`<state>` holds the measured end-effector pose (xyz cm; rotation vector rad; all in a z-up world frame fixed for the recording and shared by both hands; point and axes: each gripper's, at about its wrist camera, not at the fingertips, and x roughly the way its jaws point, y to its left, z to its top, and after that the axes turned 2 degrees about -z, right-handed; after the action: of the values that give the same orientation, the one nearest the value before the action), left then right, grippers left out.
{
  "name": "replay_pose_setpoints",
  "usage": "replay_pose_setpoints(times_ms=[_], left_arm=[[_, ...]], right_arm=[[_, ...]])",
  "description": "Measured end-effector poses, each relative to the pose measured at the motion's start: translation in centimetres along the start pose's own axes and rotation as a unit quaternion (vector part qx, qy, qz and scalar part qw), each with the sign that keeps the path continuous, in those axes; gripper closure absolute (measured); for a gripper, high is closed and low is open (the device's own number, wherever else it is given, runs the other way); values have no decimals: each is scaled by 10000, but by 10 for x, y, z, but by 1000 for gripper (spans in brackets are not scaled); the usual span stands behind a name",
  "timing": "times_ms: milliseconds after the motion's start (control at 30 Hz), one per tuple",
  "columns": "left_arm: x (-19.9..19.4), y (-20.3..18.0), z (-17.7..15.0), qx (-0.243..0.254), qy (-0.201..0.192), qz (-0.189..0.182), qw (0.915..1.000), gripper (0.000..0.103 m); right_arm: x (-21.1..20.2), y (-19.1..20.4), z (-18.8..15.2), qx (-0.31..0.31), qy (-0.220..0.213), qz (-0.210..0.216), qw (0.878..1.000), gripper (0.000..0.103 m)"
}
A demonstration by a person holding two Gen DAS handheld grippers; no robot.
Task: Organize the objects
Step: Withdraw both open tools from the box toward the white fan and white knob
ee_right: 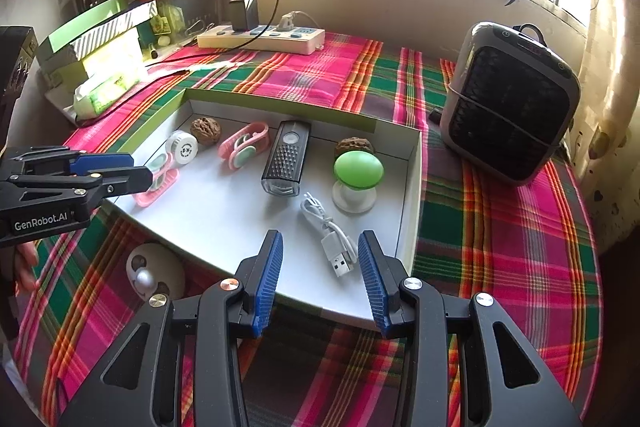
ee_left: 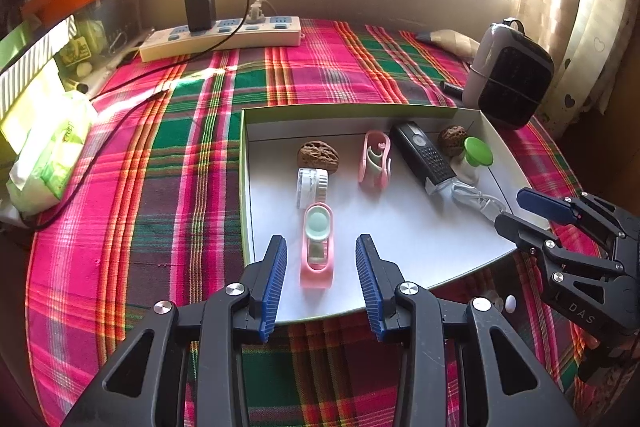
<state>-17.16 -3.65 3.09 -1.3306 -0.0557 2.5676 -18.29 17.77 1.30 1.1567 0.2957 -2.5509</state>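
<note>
both grippers stood open over the tray: left astride a pink case, right astride a cable, neither touching.

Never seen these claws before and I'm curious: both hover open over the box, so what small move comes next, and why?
Probably both back away: the left gripper straddles the pink case, the right gripper the white cable, both lying free in the box.

We see a woven plaid cloth, a matt white card tray, glossy pink plastic case, and two rough, wrinkled walnuts.
</note>
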Motion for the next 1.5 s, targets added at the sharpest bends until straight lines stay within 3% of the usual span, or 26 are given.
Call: replay_pose_setpoints(times_ms=[767, 833, 867, 1500], left_arm=[[-43, -13, -39, 105, -464, 175, 9987, 69], [-44, -13, -43, 87, -468, 169, 9987, 69], [-45, -13, -45, 101, -474, 192, 9986, 69], [-31, -10, -72, 39, -257, 40, 9997, 68]], right_arm=[[-43, 20, -28, 316, -413, 139, 9986, 61], [-45, 23, -33, 339, -405, 190, 9984, 50], [-44, 24, -34, 345, -395, 215, 9984, 49], [-19, 37, -55, 413, 34, 305, 9987, 49]])
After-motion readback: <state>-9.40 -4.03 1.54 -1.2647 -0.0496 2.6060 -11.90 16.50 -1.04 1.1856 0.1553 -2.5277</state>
